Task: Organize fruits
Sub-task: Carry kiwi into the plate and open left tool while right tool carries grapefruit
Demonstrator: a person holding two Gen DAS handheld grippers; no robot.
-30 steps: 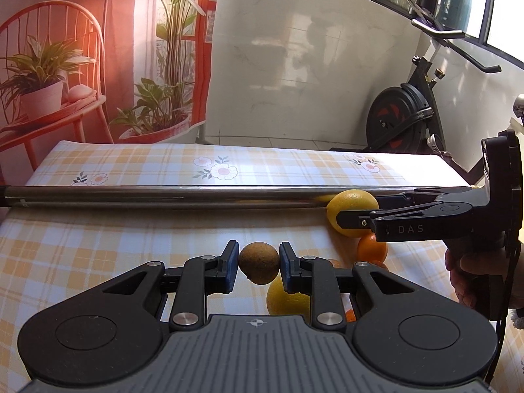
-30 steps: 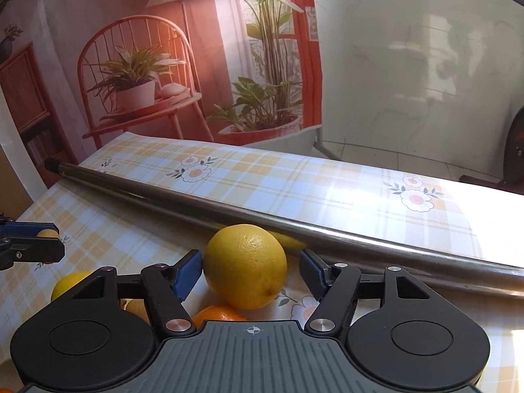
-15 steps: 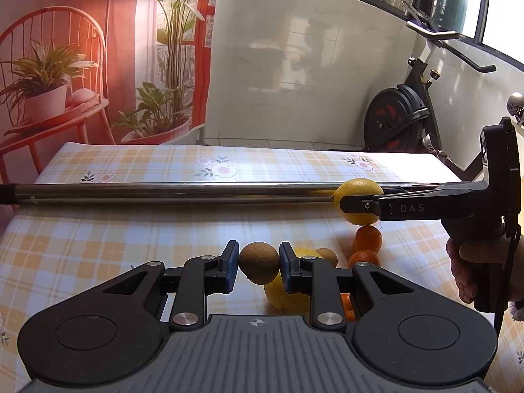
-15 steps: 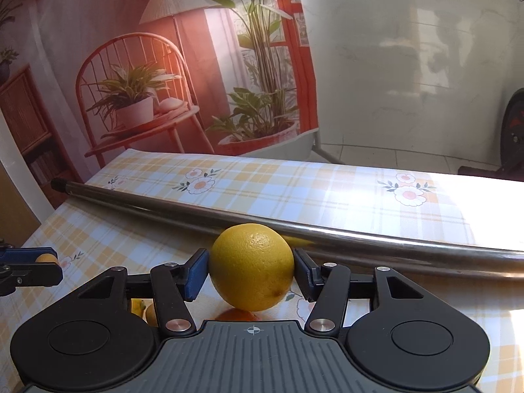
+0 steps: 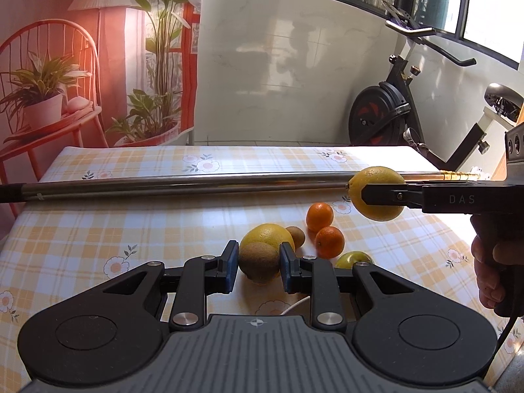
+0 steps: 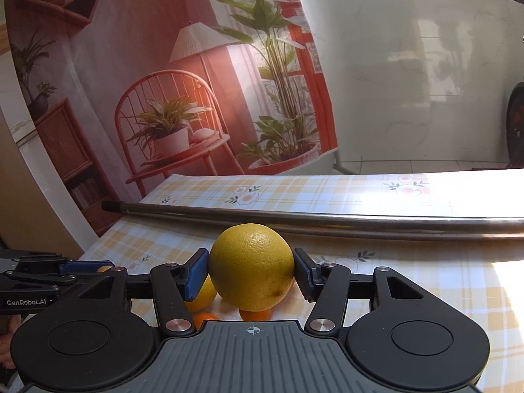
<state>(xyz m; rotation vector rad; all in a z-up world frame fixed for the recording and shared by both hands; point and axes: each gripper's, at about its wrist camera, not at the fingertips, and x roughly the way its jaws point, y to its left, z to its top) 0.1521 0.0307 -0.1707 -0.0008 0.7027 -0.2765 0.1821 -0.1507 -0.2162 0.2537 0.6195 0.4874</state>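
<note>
The table (image 5: pixel 82 229), under a yellow checked cloth with flower prints, runs out of frame at its near and left edges in both views, and each gripper's own body hides the near strip. One steel pole (image 5: pixel 183 185) lies across it toward the far edge; its left end is cut off in the left wrist view and its right end in the right wrist view.

The left gripper (image 5: pixel 257 263) is clamped on one brown kiwi (image 5: pixel 258 260), lifted above the cloth. The right gripper (image 6: pixel 251 270) is closed on one large yellow citrus (image 6: pixel 251 267), held clear of the table in front of the pole; whether it is a lemon or a yellow orange I cannot tell.

Loose on the cloth near the table's middle: one more large yellow citrus (image 5: pixel 267 234), partly hidden behind the held kiwi; two small oranges (image 5: pixel 319 216) side by side; a second kiwi (image 5: pixel 295 236), mostly covered; and one yellow-green fruit (image 5: pixel 353 259), half hidden behind the left gripper's finger, of a kind I cannot make out. A hand (image 5: pixel 491 271) shows at the right edge, cut off.
</note>
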